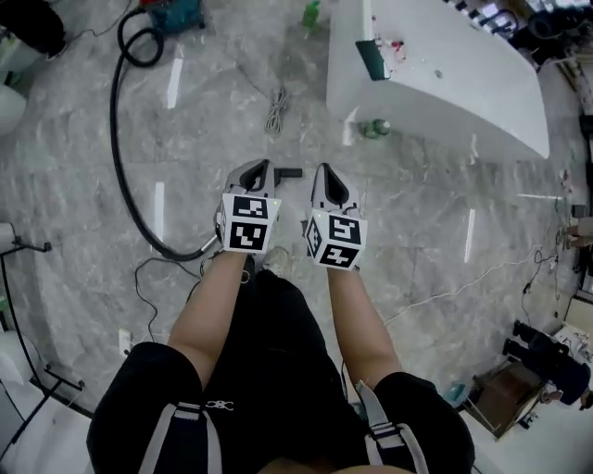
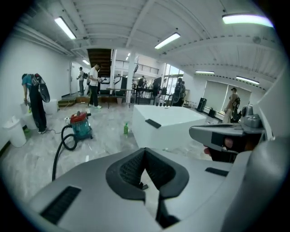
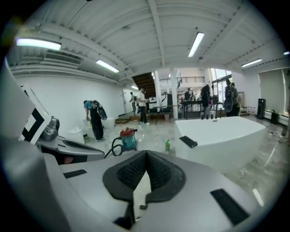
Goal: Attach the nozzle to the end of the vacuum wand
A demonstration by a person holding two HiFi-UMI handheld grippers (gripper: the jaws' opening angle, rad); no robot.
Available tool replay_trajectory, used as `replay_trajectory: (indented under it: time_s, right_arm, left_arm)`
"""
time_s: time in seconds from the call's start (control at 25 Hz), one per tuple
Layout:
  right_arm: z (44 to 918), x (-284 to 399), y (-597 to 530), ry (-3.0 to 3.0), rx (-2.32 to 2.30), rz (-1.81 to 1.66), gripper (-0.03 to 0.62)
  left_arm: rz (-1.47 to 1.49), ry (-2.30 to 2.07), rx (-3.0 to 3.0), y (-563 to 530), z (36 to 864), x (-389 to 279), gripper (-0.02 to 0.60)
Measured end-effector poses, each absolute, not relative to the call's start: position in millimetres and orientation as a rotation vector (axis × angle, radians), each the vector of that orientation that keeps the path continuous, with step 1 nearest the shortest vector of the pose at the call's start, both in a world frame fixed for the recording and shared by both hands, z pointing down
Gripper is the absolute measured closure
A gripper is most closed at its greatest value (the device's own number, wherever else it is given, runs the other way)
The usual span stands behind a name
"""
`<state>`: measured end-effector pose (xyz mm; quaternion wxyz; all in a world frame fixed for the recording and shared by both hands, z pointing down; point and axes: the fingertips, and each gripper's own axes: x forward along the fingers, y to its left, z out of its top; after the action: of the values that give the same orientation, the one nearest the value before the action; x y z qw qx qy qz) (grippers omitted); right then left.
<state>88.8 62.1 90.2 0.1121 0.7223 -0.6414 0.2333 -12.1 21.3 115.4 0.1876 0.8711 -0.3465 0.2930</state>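
Note:
Both grippers are held side by side at waist height, pointing forward over the floor. My left gripper point(image 1: 258, 169) point(image 2: 145, 150) is shut, its black pads together with nothing between them. My right gripper point(image 1: 326, 172) point(image 3: 146, 155) is shut and empty too. A red and teal vacuum cleaner point(image 1: 176, 13) point(image 2: 80, 125) point(image 3: 128, 137) stands far off on the floor. Its black hose point(image 1: 123, 157) point(image 2: 61, 149) curves back toward my feet and ends under the left gripper. A small dark piece point(image 1: 289, 173) lies on the floor just past the grippers; I cannot tell what it is.
A large white table point(image 1: 445, 88) point(image 2: 174, 127) point(image 3: 226, 133) stands ahead to the right, a green bottle point(image 1: 311, 13) point(image 2: 126, 128) point(image 3: 167, 145) near its corner. A coiled cable point(image 1: 276, 111) lies on the marble floor. Several people stand at the hall's far end.

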Motion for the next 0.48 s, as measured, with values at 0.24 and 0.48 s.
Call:
replay_trajectory:
  time_s: [0.24, 0.48]
  right_arm:
    - [-92, 120, 83, -1.923, 2.469, 0.487, 0.583]
    - [-183, 131, 87, -1.948, 2.605, 0.437, 0.582]
  left_arm:
    - [0.679, -0.959, 2.646, 19, -51, 13, 0.574]
    - [0.636, -0.935, 2.771, 18, -161, 15, 0.574]
